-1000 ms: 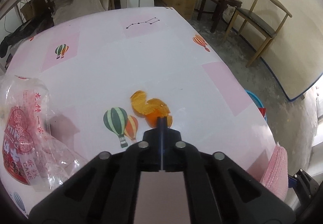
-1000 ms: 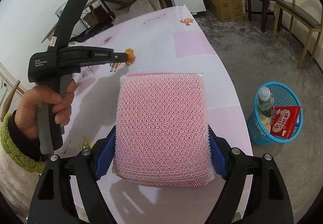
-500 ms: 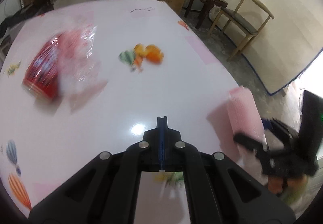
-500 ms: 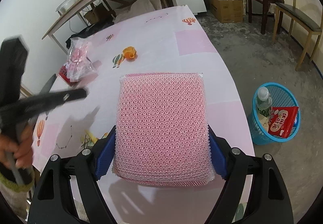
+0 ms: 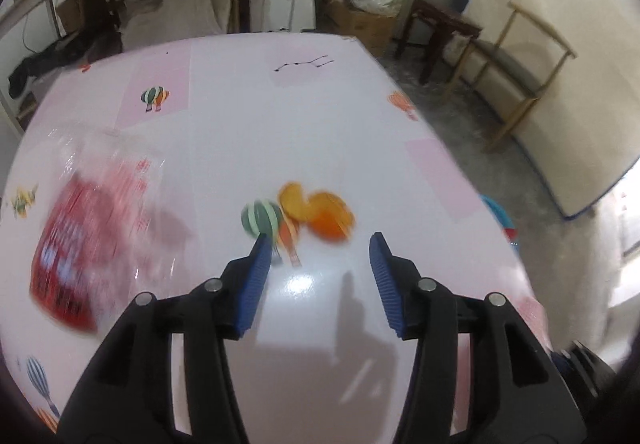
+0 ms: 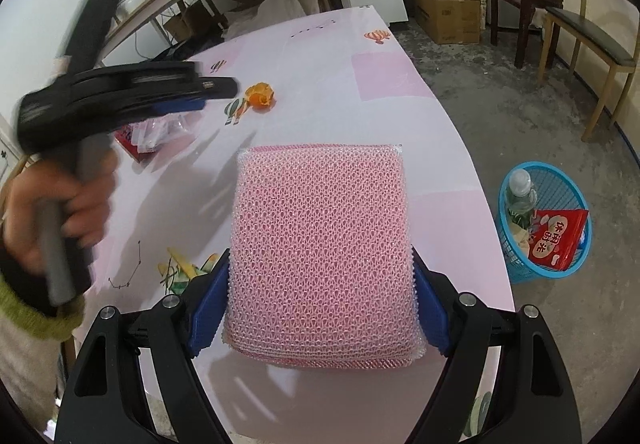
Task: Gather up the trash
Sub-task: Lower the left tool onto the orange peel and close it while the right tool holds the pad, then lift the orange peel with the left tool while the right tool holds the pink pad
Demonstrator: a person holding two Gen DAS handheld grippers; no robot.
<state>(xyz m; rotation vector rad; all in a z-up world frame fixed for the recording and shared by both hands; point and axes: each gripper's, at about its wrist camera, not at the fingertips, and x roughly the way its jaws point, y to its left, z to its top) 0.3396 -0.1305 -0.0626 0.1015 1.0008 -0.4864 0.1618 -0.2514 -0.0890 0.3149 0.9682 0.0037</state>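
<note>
**Op A:** Left wrist view, reading from the left: a red-printed plastic wrapper (image 5: pixel 86 240) lies on the pink table (image 5: pixel 320 116), smeared by blur, so I can't read its print. Further right sits the orange peel (image 5: pixel 320 214), beside a printed balloon motif. My left gripper (image 5: pixel 318 244) is over the table short of the peel; its jaws are opening, and nothing lies between the blue pads.

**Op B:** And the right edge?

**Op A:** A sliver of blue basket (image 5: pixel 498 214) shows past the table rim, mostly cut off. Lower right, something pink and something dark, too blurred to name.

**Op B:** Right wrist view, from the left: a hand (image 6: pixel 60 220) grips the left gripper's handle, all motion-blurred. The wrapper (image 6: pixel 150 134) is partly hidden behind that gripper. The peel (image 6: pixel 262 96) lies just beyond its tip.

**Op A:** My right gripper (image 6: pixel 320 276)?

**Op B:** Clamped on the pink mesh sponge (image 6: pixel 320 244), pads pressing both sides; the sponge hides the table beneath. On the floor at right stands the basket (image 6: pixel 560 180), holding a bottle (image 6: pixel 520 192) and a red packet (image 6: pixel 558 238); what lies under them I can't make out.
</note>
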